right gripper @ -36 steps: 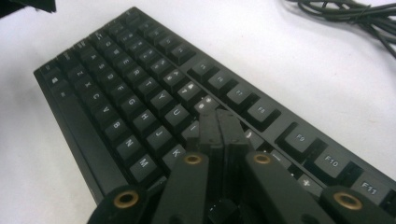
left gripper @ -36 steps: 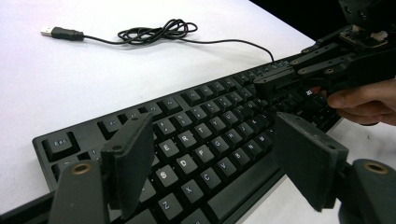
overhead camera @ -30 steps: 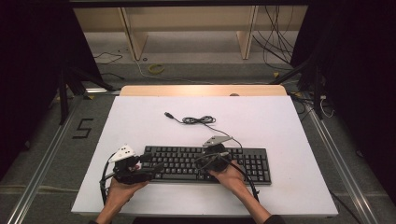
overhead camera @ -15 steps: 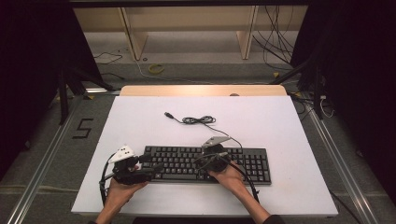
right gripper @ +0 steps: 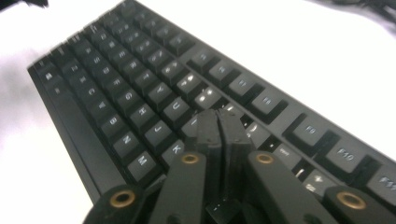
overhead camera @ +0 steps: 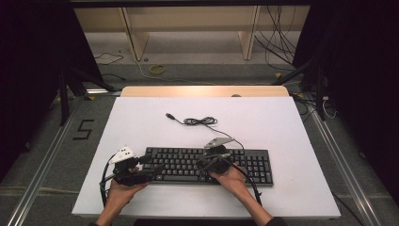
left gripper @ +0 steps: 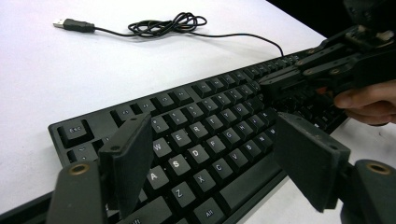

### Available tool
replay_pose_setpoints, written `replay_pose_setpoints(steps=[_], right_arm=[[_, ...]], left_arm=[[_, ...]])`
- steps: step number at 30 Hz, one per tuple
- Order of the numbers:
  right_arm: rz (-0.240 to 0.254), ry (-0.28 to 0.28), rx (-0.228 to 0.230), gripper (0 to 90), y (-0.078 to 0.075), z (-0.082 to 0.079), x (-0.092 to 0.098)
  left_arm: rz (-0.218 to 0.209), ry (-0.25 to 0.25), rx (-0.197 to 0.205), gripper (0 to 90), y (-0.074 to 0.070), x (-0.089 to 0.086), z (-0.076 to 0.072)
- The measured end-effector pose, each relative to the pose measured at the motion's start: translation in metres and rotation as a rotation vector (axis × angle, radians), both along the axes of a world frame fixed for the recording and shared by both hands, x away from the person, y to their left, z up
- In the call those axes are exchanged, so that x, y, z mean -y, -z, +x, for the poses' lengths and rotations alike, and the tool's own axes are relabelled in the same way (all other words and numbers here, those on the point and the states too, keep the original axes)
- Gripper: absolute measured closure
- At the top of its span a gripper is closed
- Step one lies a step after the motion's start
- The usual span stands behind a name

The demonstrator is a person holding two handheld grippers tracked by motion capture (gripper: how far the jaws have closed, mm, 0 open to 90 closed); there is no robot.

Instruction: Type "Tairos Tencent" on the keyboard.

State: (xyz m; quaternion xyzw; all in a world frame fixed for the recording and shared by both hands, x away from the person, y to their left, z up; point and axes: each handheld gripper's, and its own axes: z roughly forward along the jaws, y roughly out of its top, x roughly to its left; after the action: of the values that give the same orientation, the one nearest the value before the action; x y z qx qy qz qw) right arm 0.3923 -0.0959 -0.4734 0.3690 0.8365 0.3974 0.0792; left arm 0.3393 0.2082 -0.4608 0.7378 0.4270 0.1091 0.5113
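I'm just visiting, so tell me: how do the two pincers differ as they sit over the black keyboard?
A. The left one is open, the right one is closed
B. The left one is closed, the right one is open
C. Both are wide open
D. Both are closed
A: the left gripper has its jaws spread apart over the keyboard, while the right gripper has its jaws pressed together above the keys.
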Motion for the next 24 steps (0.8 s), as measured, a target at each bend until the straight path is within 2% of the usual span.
replay_pose_setpoints(steps=[6,13,16,24], right_arm=[[0.055,0.012,0.017,83.5,-0.008,-0.002,0.007],[0.089,-0.001,0.026,70.4,-0.014,-0.009,0.013],[0.097,-0.003,0.025,59.8,-0.015,-0.012,0.016],[0.132,-0.010,0.033,46.1,-0.020,-0.022,0.024]], left_arm=[[-0.002,-0.012,-0.002,29.3,0.000,-0.001,0.001],[0.009,-0.021,-0.011,33.7,0.001,-0.001,0.003],[0.024,-0.026,-0.019,38.7,0.003,0.001,0.006],[0.074,-0.032,-0.063,59.3,0.008,0.003,0.014]])
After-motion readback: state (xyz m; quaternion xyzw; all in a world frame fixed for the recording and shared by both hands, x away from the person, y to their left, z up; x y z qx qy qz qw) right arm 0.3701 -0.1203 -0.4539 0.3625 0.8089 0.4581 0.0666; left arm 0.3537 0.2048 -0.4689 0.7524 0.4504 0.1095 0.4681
